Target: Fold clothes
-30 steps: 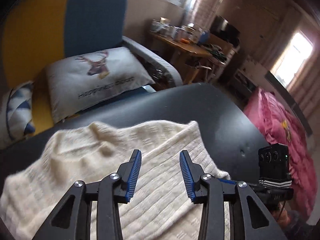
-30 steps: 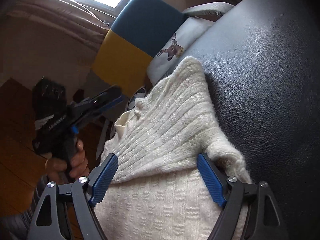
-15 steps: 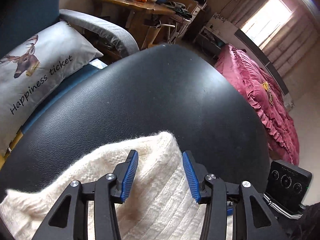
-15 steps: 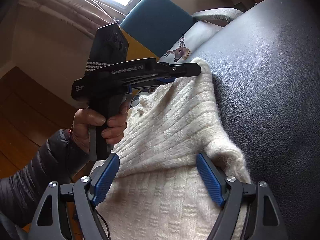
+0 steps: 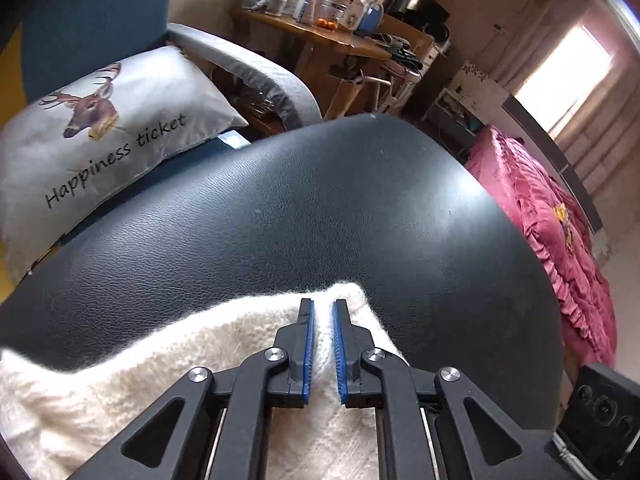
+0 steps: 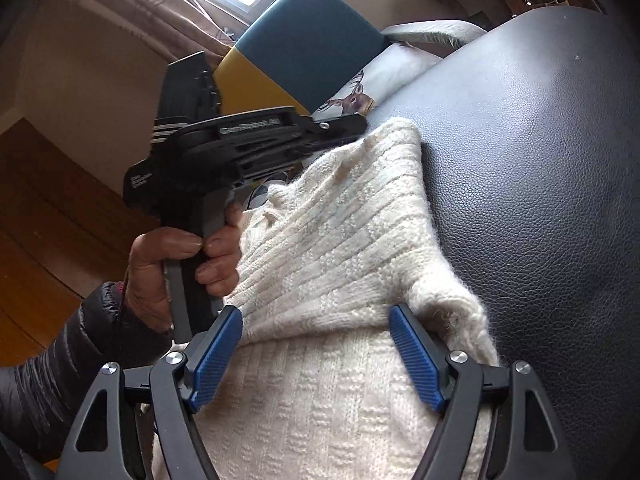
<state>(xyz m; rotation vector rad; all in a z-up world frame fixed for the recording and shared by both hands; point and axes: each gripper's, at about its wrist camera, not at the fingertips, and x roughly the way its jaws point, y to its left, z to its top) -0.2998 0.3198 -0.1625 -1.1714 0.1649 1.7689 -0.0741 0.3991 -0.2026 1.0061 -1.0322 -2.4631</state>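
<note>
Deer pillow (image 5: pixel 116 128) beyond sweater (image 5: pixel 168 364) pinched in left tongs (image 5: pixel 322 308).

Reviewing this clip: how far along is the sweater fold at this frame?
Done: one layer of the cream sweater already lies folded over another on the black leather surface. In hand: the left gripper is pinched on the sweater's far corner. Left: the right gripper is open over the fold, gripping nothing; remaining folds look undone.

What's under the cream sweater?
The black leather surface shows around the cream sweater and evidently carries it. The sweater is doubled over itself; anything between or beneath its layers is hidden.
</note>
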